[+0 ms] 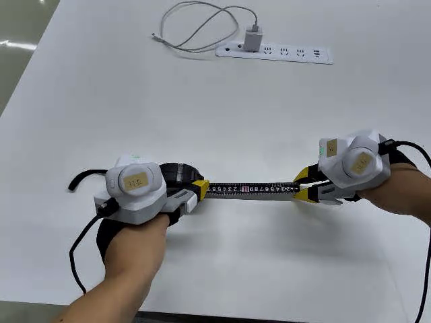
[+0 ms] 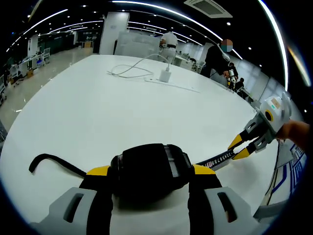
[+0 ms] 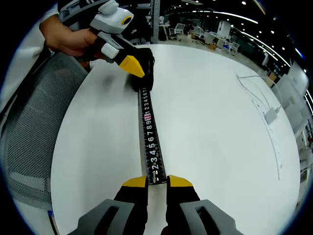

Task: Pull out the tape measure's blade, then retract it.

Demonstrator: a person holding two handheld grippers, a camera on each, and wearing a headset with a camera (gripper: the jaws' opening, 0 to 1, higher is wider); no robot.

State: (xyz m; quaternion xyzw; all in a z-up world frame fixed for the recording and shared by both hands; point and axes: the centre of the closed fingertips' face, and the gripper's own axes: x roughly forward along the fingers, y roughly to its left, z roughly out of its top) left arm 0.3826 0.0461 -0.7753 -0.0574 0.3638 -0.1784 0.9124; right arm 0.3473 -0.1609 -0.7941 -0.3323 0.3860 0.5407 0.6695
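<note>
My left gripper (image 1: 194,195) covers most of the tape measure's case (image 1: 178,172); the blade (image 3: 148,132) ends between the jaws of my right gripper (image 3: 156,182), its hook too small to tell.

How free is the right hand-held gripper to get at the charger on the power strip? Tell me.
Probably not yet: the right hand-held gripper is shut on the blade tip. The table toward the charger lies bare, so only its grip hinders it.
</note>
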